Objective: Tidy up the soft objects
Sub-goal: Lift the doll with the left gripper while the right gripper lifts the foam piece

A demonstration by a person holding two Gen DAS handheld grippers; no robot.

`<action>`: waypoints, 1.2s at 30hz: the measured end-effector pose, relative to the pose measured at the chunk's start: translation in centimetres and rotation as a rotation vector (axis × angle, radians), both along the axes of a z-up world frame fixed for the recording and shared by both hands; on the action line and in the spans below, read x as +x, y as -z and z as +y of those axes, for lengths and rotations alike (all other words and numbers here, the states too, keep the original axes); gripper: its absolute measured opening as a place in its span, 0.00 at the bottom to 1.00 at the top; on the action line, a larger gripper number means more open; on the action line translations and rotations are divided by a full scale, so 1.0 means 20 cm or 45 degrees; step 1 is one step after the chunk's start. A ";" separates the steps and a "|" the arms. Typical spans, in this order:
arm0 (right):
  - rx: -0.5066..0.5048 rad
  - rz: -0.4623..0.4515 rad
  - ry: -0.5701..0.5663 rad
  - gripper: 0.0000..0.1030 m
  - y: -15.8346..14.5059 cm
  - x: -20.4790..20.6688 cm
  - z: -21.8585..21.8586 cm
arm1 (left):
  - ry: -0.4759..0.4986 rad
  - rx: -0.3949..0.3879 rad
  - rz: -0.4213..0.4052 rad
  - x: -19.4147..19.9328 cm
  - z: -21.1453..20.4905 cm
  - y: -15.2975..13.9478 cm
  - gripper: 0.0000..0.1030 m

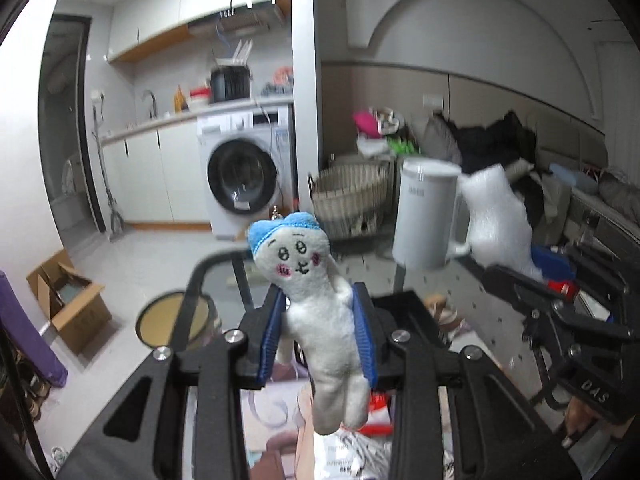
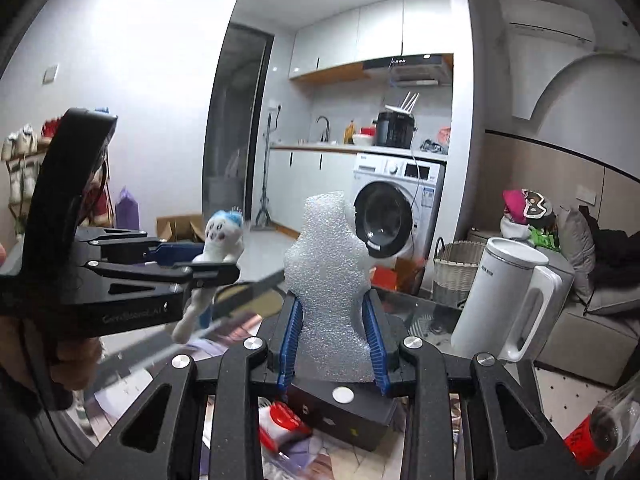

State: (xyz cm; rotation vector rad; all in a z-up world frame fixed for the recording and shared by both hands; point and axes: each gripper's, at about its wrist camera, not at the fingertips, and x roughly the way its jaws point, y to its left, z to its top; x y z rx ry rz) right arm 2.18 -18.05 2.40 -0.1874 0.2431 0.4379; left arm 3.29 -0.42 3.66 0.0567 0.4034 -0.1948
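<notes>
My left gripper (image 1: pixel 320 320) is shut on a small white plush toy (image 1: pixel 316 300) with a blue cap and an embroidered face, held upright in the air above the glass table. It also shows in the right wrist view (image 2: pixel 222 240), at the left, in the left gripper (image 2: pixel 200 264). My right gripper (image 2: pixel 334 332) is shut on a piece of white foam wrap (image 2: pixel 328 280) that stands up between the blue pads (image 2: pixel 290 336). In the left wrist view the foam wrap (image 1: pixel 498 220) and the right gripper (image 1: pixel 520 280) are at the right.
A white kettle (image 2: pixel 504 300) stands on the glass table (image 2: pixel 424 312) to the right. A black box (image 2: pixel 344 412) and a red item (image 2: pixel 280 420) lie under my right gripper. A wicker basket (image 1: pixel 350 196), a washing machine (image 1: pixel 244 176) and a cluttered sofa (image 2: pixel 592 292) stand behind.
</notes>
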 end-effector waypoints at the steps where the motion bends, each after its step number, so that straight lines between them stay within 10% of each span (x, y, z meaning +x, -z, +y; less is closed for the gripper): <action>1: 0.022 -0.022 0.009 0.30 -0.01 -0.02 -0.01 | -0.011 0.004 -0.035 -0.02 0.00 -0.02 0.31; 8: 0.044 -0.244 0.025 0.30 -0.07 -0.18 -0.03 | -0.023 -0.052 -0.166 -0.12 0.02 -0.09 0.31; 36: 0.165 -0.160 0.087 0.30 -0.14 0.06 -0.07 | -0.105 -0.091 -0.214 0.03 -0.04 -0.18 0.31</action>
